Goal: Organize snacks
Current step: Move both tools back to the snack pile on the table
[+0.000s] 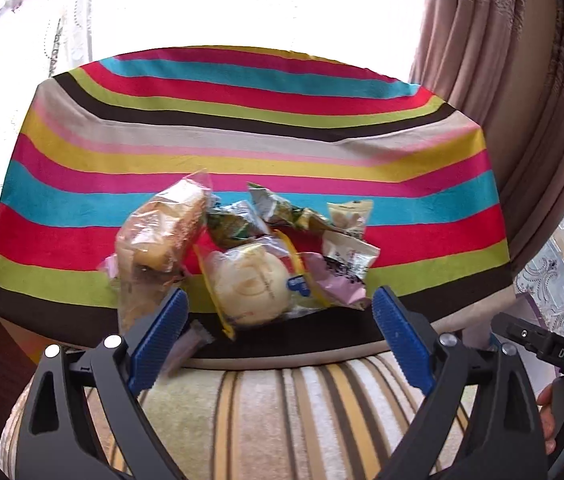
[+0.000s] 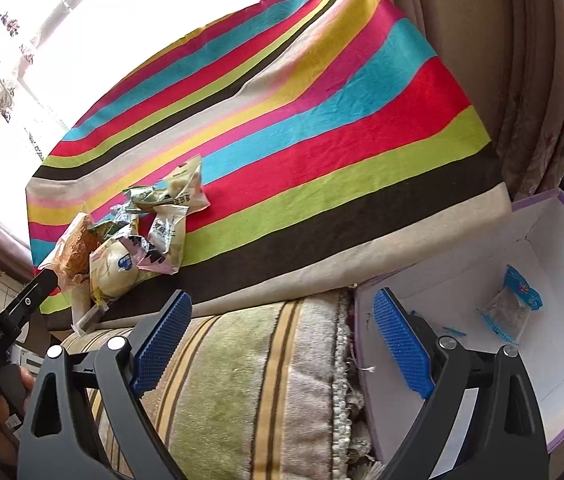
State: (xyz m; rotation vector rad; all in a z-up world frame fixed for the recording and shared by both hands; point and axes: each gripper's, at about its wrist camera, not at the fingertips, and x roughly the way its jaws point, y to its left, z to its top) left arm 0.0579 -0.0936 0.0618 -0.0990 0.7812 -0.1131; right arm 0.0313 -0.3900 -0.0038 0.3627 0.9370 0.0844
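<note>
On right gripper [image 1: 562, 354], "DAS" lettering

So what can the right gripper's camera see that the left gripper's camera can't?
Only the right wrist view shows the white box with a purple rim beside the table, with a blue-edged packet already inside.

Only the left wrist view shows the left gripper with its jaws wide apart and empty, close behind the round bun.

Both show the snack pile, including that bun, lying on the striped cloth, and the striped cushion in front of it.
</note>
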